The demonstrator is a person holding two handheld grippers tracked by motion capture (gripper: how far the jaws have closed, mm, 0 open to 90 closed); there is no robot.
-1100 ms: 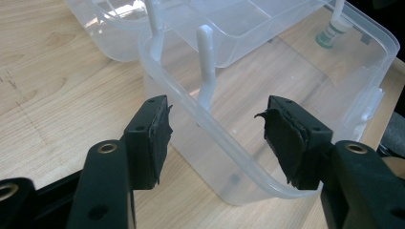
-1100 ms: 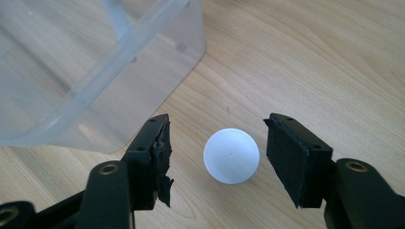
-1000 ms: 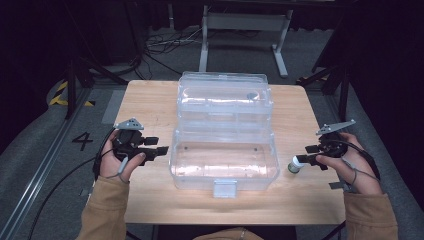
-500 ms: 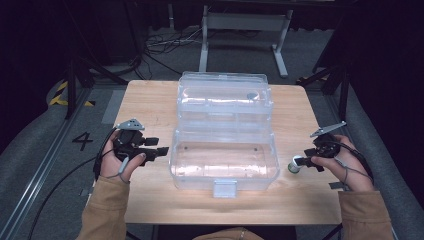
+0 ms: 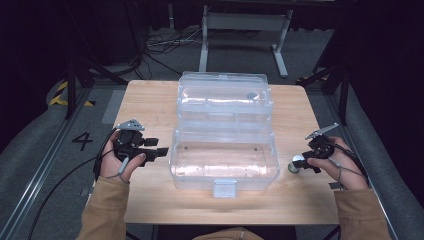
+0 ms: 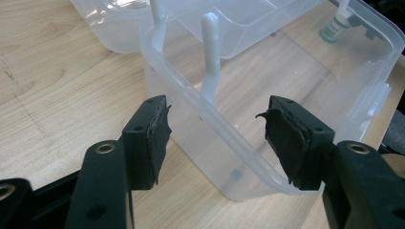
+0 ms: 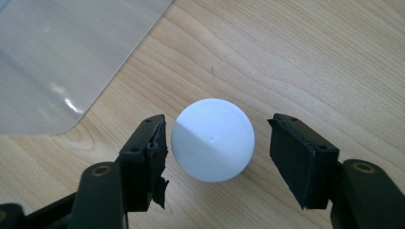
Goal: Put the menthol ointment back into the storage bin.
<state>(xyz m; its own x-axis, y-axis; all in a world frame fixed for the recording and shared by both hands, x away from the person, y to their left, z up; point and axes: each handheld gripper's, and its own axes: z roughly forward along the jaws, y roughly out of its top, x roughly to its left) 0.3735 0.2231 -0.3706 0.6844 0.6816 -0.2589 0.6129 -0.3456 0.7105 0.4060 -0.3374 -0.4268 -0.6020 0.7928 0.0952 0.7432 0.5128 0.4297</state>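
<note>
My right gripper (image 7: 215,157) sits open around the white ball (image 7: 212,140), not pinching; left gripper (image 6: 215,138) gapes at the clear plastic box (image 6: 248,119) wall

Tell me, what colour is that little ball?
White ball, clearest in the right gripper view.

A white ball (image 7: 212,140), a clear plastic box (image 5: 223,159), pale wood table (image 5: 150,100).

Right claw (image 5: 303,163) lower, around ball (image 5: 296,162)
</note>
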